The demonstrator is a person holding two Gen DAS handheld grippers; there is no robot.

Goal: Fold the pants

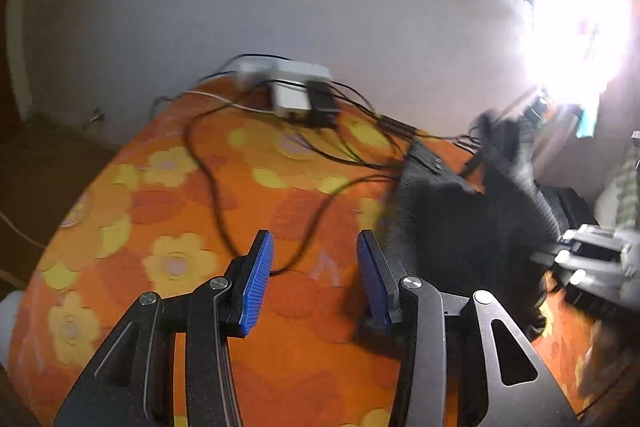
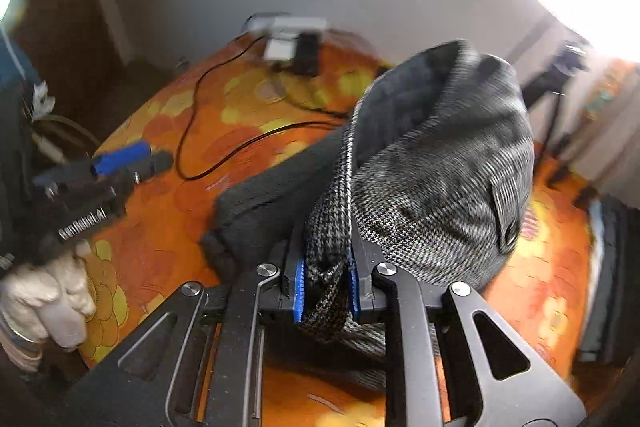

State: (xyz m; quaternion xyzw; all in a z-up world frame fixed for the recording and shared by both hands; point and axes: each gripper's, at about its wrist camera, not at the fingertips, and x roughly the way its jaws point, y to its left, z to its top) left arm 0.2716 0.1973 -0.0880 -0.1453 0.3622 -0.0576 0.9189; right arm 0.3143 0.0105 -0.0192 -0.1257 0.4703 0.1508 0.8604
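The grey woven pants (image 2: 432, 179) lie partly on the orange flowered tablecloth (image 2: 168, 227) and partly lifted. My right gripper (image 2: 326, 287) is shut on a bunched edge of the pants and holds that part up, so the fabric bulges in front of the camera. A dark folded part (image 2: 272, 203) rests on the cloth below. In the left wrist view the pants (image 1: 460, 219) show as a dark heap at right. My left gripper (image 1: 316, 279) is open and empty above the cloth, left of the pants. It also shows in the right wrist view (image 2: 128, 159), held by a gloved hand.
A white power strip with adapters (image 1: 300, 91) sits at the table's far edge, with black cables (image 1: 208, 171) trailing across the cloth. A tripod (image 2: 556, 95) stands at the far right. A bright window glares at upper right. Dark flat items (image 2: 612, 275) lie at the right edge.
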